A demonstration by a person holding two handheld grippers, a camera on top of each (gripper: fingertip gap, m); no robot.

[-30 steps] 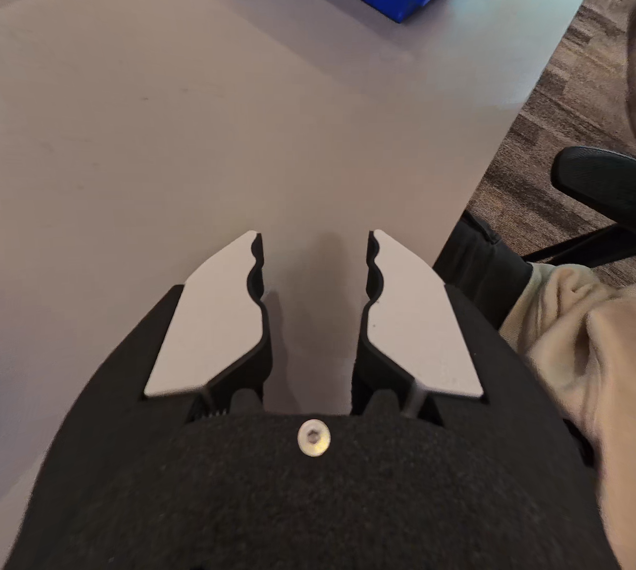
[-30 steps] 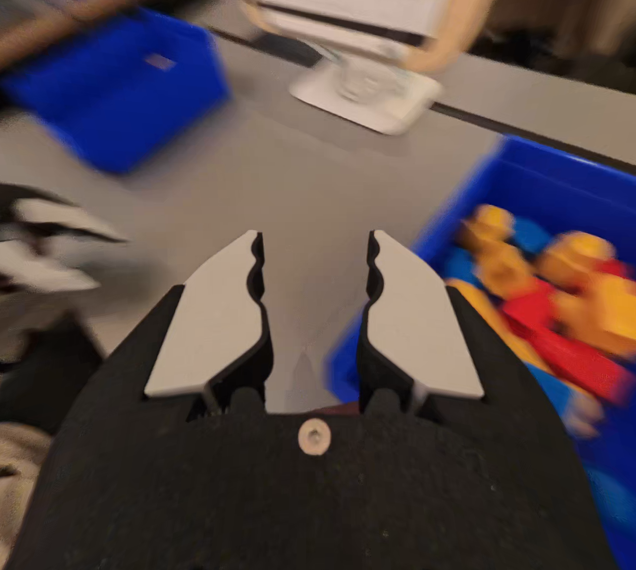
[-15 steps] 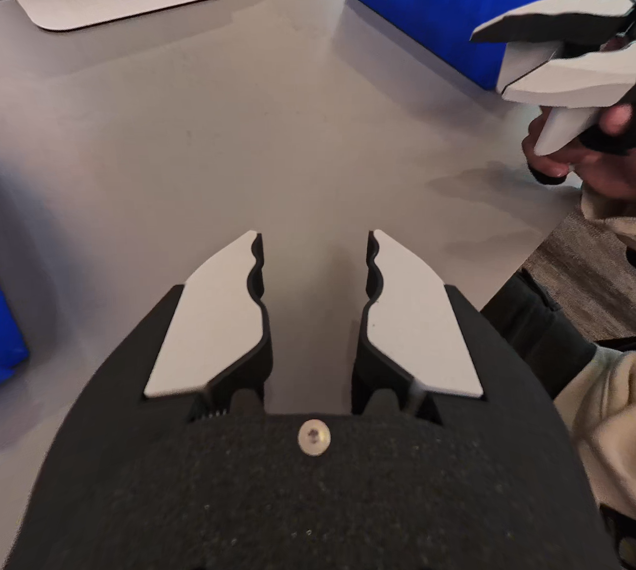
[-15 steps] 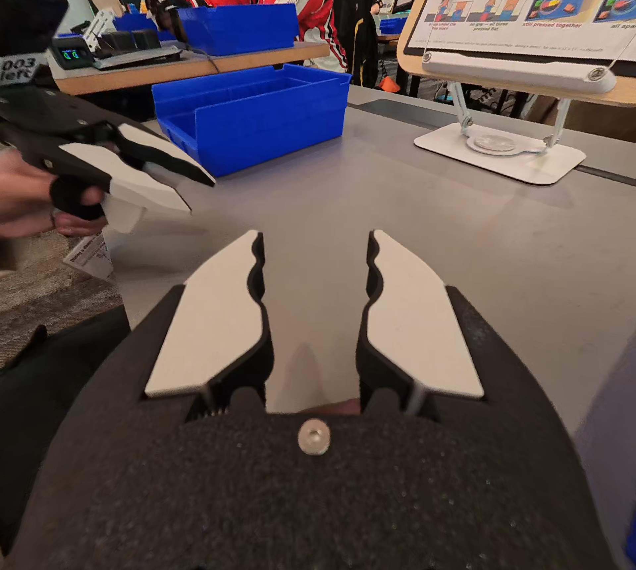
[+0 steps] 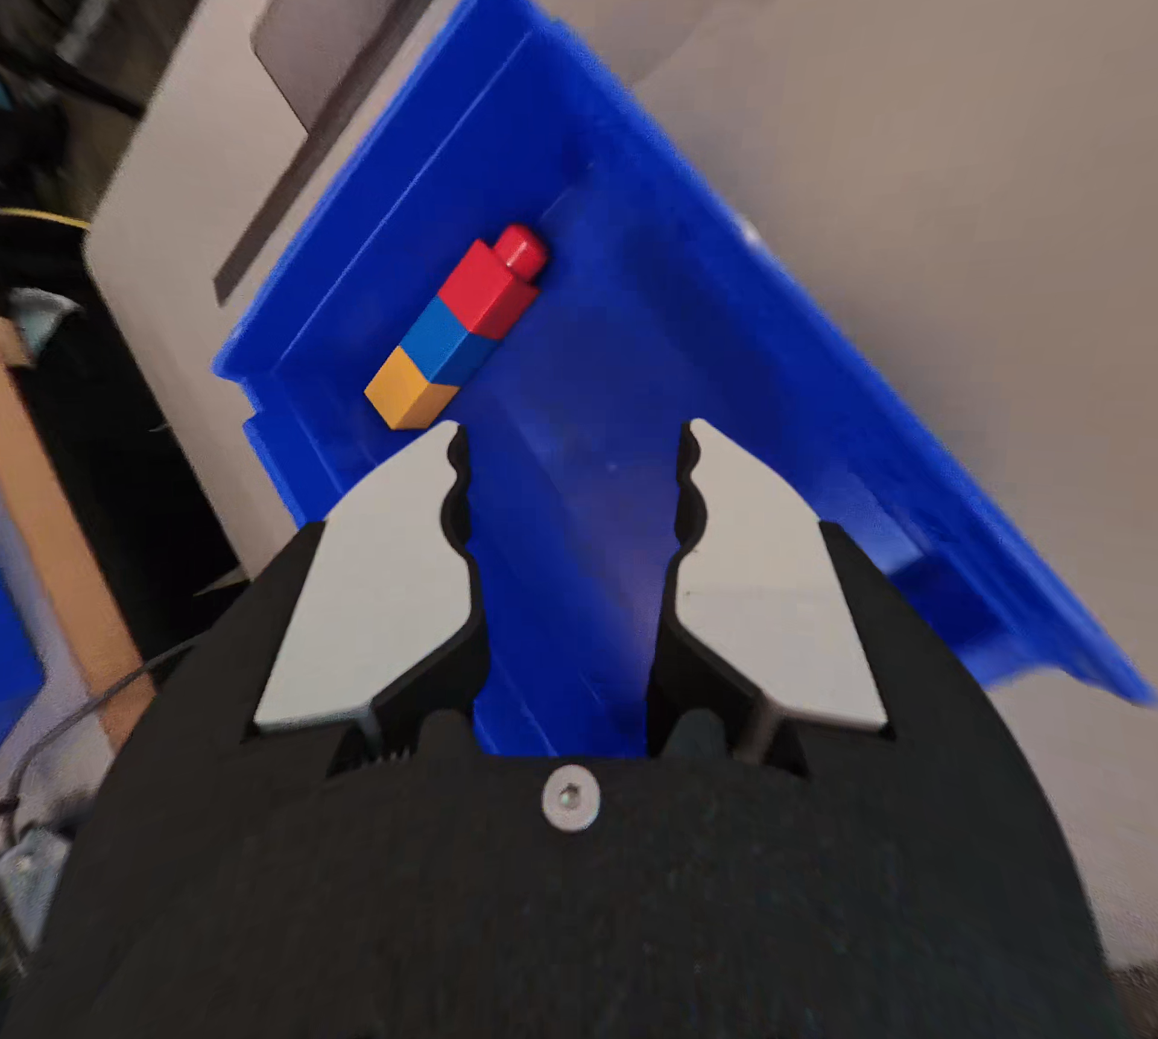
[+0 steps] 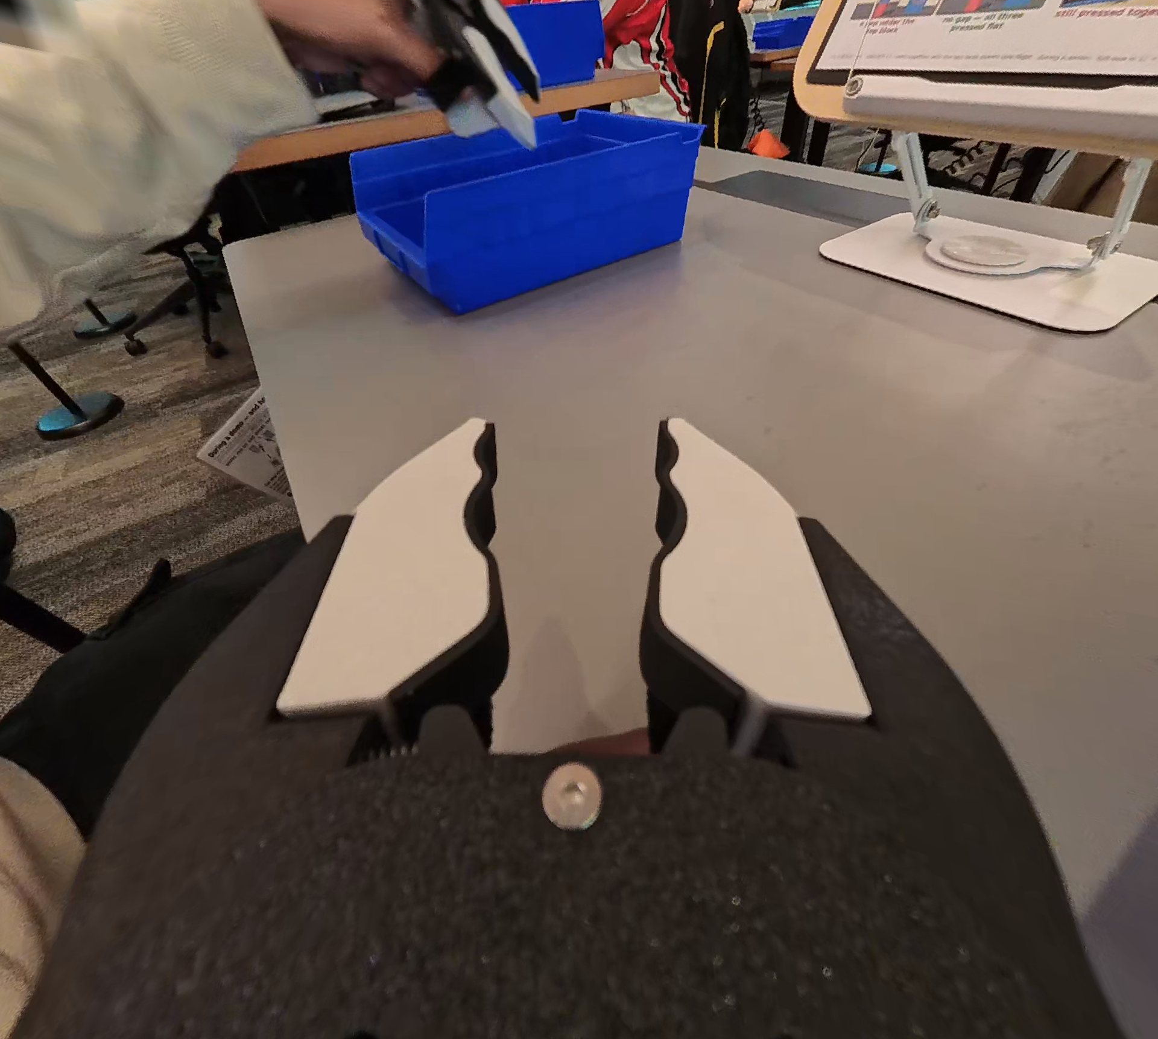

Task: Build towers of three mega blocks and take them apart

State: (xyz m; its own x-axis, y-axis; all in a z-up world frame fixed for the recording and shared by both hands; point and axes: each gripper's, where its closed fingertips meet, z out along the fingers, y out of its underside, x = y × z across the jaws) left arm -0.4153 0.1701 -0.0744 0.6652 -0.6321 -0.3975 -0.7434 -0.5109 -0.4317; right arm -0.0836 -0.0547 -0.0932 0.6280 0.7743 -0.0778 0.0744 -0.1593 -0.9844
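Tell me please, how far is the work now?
One tower of red, blue and orange blocks already lies assembled in the blue bin. The left gripper is open above it, holding nothing; the right gripper is open over the bare table. Grasping and separating the tower remains.

The left gripper [image 5: 571, 432] is raised and tipped steeply downward, its two white fingers [image 5: 401, 513] spread wide with nothing between the pads; in the right wrist view it shows farther off, gripped by a hand [image 6: 351, 15] that comes out of a cream sleeve [image 6: 125, 93]. The right gripper [image 6: 575, 432] is held low and level, pointing forward; its jaws stand apart, narrower than the left's, and the grasp is bare.
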